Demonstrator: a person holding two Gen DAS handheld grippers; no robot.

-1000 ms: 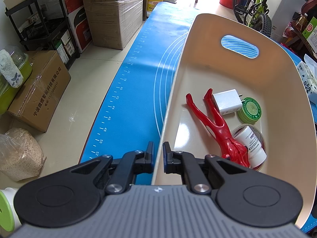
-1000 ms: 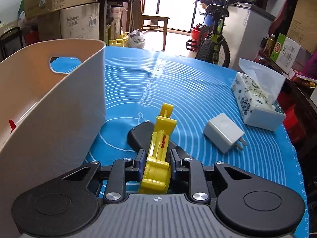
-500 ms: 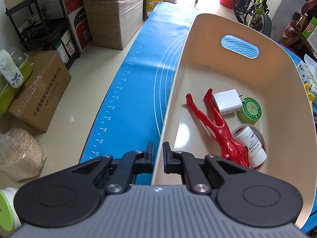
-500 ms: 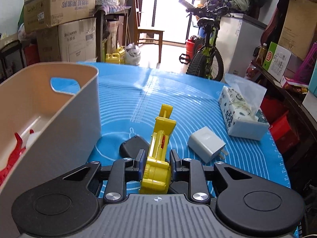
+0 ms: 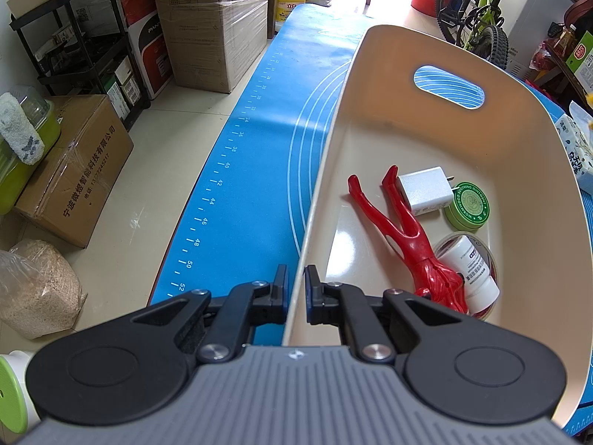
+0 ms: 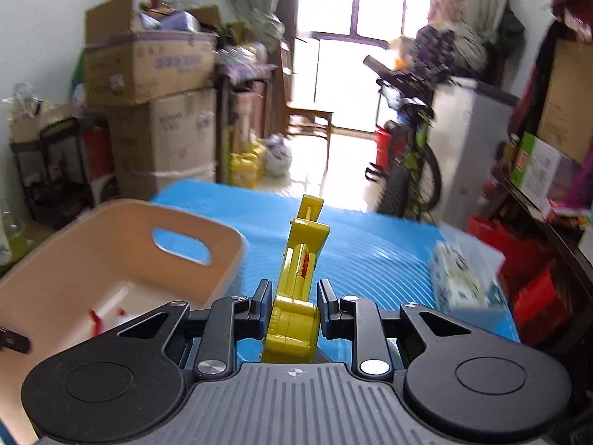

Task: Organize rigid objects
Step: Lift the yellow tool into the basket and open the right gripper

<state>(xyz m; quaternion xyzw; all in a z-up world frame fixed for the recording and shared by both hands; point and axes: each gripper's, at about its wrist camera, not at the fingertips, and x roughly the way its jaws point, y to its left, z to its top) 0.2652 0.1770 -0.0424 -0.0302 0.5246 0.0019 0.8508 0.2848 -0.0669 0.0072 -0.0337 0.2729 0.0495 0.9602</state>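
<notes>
My left gripper [image 5: 295, 289] is shut on the near rim of a beige plastic basket [image 5: 333, 141] that stands on a blue mat [image 5: 259, 148]. In the basket lie a red doll-like figure [image 5: 407, 237], a white charger [image 5: 424, 189], a green ointment tin [image 5: 469, 205] and a white bottle [image 5: 470, 267] inside a tape roll. My right gripper [image 6: 292, 306] is shut on a yellow toy [image 6: 298, 282] and holds it in the air to the right of the basket [image 6: 111, 252], above rim height.
A tissue pack [image 6: 459, 274] lies on the mat's right side [image 6: 370, 259]. Cardboard boxes [image 5: 215, 26], a shelf rack [image 5: 74, 48] and a bicycle [image 5: 478, 18] stand on the floor around the table. The mat's left edge drops to the floor.
My right gripper has lifted the yellow toy well up from the mat, and the white charger and black object below it have left its view. The left gripper has not moved.
</notes>
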